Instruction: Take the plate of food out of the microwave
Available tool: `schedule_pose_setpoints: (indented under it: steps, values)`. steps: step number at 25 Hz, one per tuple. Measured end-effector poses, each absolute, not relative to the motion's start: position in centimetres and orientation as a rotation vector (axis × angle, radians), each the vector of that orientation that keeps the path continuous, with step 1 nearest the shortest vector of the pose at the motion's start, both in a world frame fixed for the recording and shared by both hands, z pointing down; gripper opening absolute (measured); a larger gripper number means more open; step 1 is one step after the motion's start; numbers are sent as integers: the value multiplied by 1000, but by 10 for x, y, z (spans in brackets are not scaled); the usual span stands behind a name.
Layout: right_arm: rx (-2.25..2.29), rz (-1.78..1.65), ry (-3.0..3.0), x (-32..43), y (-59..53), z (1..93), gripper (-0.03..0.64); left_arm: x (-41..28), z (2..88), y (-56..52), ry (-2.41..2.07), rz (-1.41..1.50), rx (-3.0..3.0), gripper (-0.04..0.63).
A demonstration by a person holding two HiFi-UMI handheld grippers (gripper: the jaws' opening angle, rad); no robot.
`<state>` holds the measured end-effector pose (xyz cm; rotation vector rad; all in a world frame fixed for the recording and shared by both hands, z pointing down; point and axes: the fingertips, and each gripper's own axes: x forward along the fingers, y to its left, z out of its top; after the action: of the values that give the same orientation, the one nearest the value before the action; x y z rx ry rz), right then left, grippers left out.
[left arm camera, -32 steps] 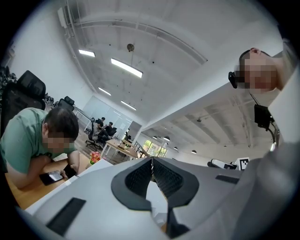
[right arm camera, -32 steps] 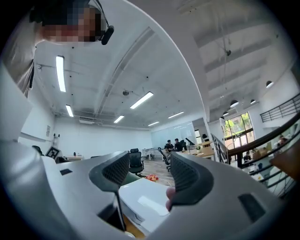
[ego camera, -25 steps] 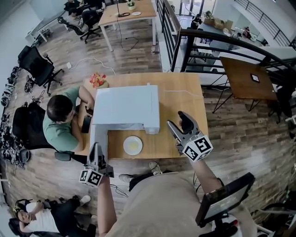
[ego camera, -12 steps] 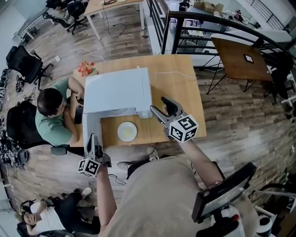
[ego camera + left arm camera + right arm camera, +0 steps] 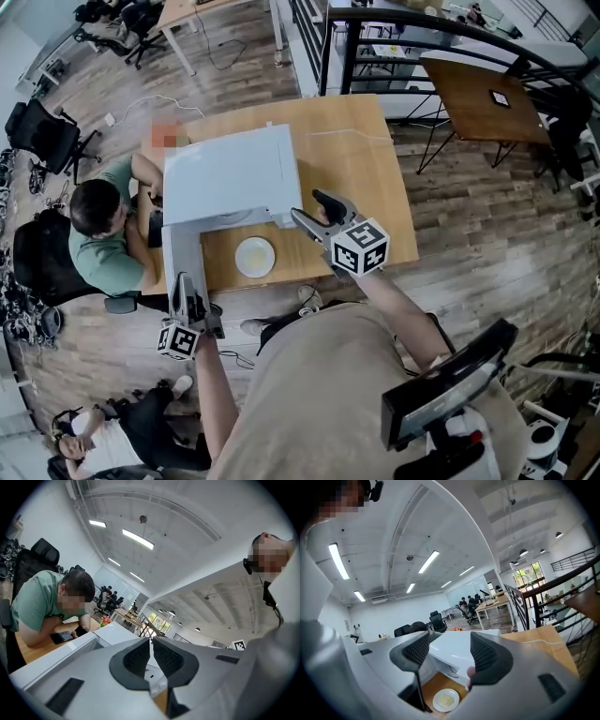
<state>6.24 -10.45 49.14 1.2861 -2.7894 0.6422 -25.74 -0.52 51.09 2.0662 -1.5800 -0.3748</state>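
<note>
The white plate of food [image 5: 255, 256] [image 5: 446, 699] lies on the wooden table [image 5: 356, 159], in front of the white microwave [image 5: 230, 178] [image 5: 459, 654]. The microwave's door [image 5: 185, 255] hangs open at the left. My right gripper [image 5: 317, 212] [image 5: 446, 652] hovers open and empty by the microwave's front right corner, just right of the plate. My left gripper [image 5: 186, 289] [image 5: 150, 641] is held low near the table's front left edge, below the open door. Its jaws are shut with nothing between them.
A person in a green shirt [image 5: 101, 239] [image 5: 44, 599] sits at the table's left side, leaning on it with a phone [image 5: 63, 637]. A black railing [image 5: 375, 37] and another wooden table [image 5: 487, 98] stand behind and to the right. Office chairs [image 5: 42, 131] stand at the far left.
My right gripper has moved left and up toward the microwave's front right corner. The plate and the left gripper stay where they were.
</note>
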Motion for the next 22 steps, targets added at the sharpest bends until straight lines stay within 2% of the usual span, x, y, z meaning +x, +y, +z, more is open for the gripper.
schedule_pose_setpoints:
  steps: [3, 5, 6, 22]
  values:
    - [1284, 672, -2784, 63, -102, 494, 279, -255, 514, -2, -1579, -363, 2053, 6]
    - [1285, 701, -2785, 65, -99, 492, 177, -253, 516, 0, -1577, -358, 2045, 6]
    - [1283, 707, -2789, 65, -97, 491, 158, -252, 518, 2, -1575, -354, 2043, 6]
    - [1223, 741, -2767, 47, -89, 508, 158, -250, 532, 8, -1559, -337, 2003, 6]
